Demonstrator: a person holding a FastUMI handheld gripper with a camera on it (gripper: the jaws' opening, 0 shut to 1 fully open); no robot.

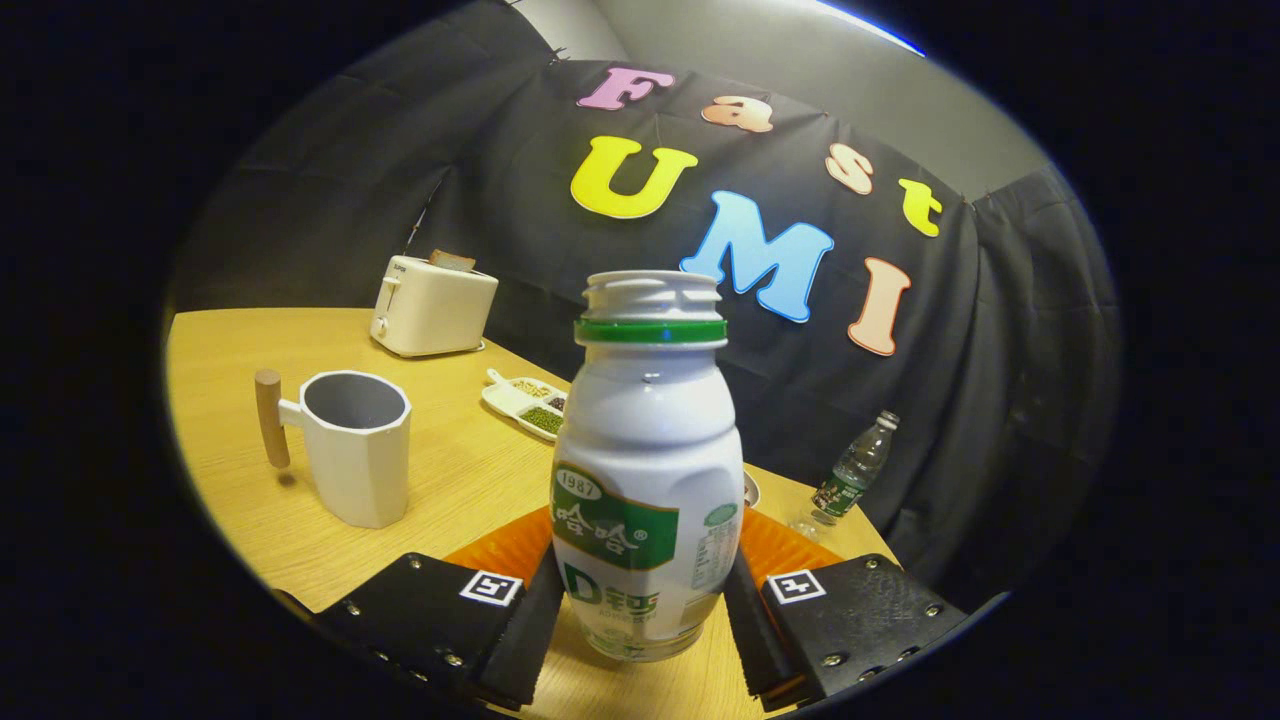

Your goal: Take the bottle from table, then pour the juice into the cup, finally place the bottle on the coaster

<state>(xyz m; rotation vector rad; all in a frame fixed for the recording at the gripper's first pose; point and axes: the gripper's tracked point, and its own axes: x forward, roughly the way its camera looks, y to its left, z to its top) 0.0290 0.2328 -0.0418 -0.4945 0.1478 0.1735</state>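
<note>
A white plastic bottle [648,440] with a green neck ring and green label stands upright between my fingers, its cap off. My gripper [645,605] is shut on the bottle's lower body, one pad on each side. An orange ribbed coaster [505,548] lies on the table just behind the bottle and shows on both sides of it. Whether the bottle's base rests on the table or hangs just above it, I cannot tell. A white faceted cup [358,455] with a wooden handle stands beyond my left finger; I cannot see any liquid in it.
A white toaster [432,305] sits at the far side of the wooden table [240,480]. A white divided tray [525,400] with beans lies past the cup. A clear water bottle [852,468] stands near the table's right edge, beyond the coaster.
</note>
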